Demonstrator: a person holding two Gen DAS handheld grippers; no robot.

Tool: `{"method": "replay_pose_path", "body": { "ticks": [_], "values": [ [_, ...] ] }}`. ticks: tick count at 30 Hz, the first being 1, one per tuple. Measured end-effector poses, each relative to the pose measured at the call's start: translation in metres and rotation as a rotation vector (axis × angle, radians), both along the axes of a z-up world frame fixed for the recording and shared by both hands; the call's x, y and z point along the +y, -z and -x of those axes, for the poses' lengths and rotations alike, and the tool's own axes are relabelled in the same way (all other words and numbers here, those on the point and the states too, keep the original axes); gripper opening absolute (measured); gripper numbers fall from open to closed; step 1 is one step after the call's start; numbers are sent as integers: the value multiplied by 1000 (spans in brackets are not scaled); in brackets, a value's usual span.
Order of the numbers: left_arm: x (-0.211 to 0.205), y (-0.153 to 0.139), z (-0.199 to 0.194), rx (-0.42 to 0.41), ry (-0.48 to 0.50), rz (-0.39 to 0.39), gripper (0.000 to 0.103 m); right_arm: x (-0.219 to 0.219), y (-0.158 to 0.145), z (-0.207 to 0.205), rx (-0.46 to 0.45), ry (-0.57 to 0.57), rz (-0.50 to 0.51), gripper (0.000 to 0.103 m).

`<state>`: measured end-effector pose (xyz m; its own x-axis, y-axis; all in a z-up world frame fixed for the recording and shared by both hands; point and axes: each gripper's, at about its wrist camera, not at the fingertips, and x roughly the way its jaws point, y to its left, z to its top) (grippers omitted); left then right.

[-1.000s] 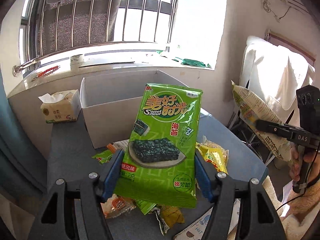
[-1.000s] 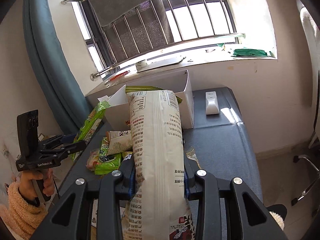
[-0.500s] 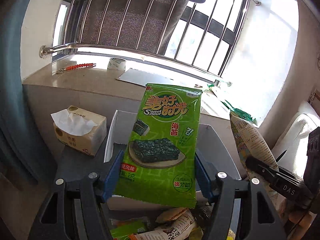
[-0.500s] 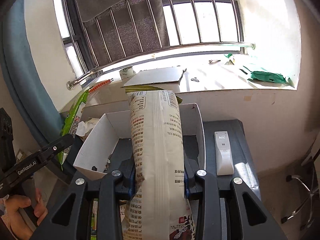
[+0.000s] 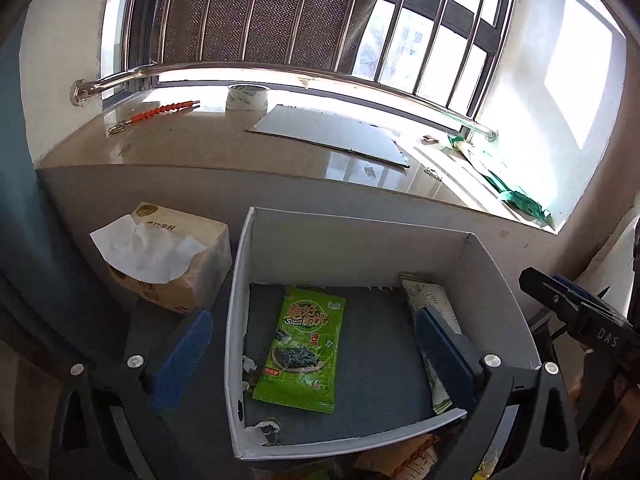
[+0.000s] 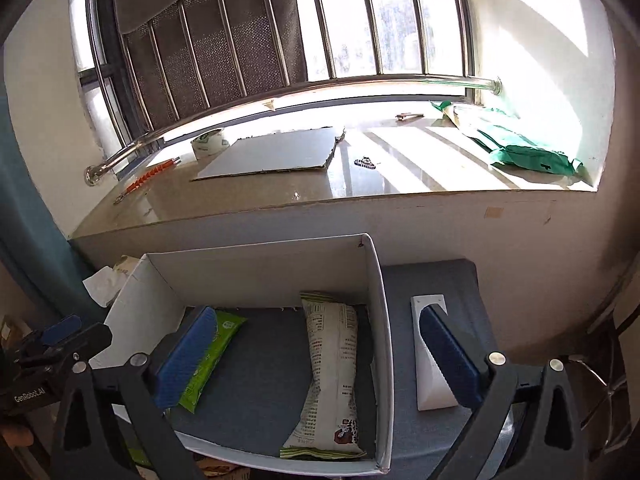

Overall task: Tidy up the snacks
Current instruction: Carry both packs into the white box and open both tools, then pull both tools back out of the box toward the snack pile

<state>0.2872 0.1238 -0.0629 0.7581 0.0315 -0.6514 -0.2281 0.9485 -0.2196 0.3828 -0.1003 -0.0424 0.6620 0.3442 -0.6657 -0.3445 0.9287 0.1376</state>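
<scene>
A white cardboard box [image 5: 360, 232] [image 6: 256, 268] stands on the grey table under the windowsill. Inside it lie a green seaweed snack packet [image 5: 302, 348] [image 6: 208, 356] on the left and a long cream snack bag [image 6: 332, 376] [image 5: 426, 300] along the right wall. My left gripper [image 5: 316, 356] hangs above the box, its jaws opening wide with nothing pressed between the blue pads. My right gripper [image 6: 316, 360] also hovers over the box, jaws opening, the cream bag lying free below. Each gripper shows at the edge of the other's view.
A tissue pack [image 5: 168, 260] sits left of the box. A white remote [image 6: 432, 356] lies on the table to the right. More snack packets [image 5: 408, 456] lie in front of the box. The sill holds a tape roll [image 5: 246, 98], cardboard sheet [image 6: 272, 152] and green bag [image 6: 520, 148].
Both grippers moved forward over the box and spread their jaws. The green seaweed packet and the cream bag dropped out of the pads and now lie in the box.
</scene>
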Motion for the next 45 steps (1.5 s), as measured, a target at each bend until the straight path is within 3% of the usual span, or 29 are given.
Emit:
{"method": "replay_pose_path", "body": {
  "ticks": [4,7,16,25,30,37,45],
  "values": [
    [-1,-11,24,-53,32,-3,103,-7,-11,19,-23,-37,-23,103],
    [-10,-22,50,-94,57,-53,103,-17,-22,39,-53,-79,-52,103],
    [-43,-44,158,-234,210,-80,103,-75,-45,136,-136,-162,-210,103],
    [-85,-56,237,-361,285,-92,103,-136,-38,252,-209,-180,-277,103],
    [-107,-50,260,-359,332,-94,103,-162,-19,300,-222,-122,-289,103],
    [-111,-40,284,-349,344,-64,103,-185,8,325,-200,-56,-209,103],
    [-95,-27,309,-351,279,-17,103,-212,46,300,-75,12,-231,103]
  ]
}}
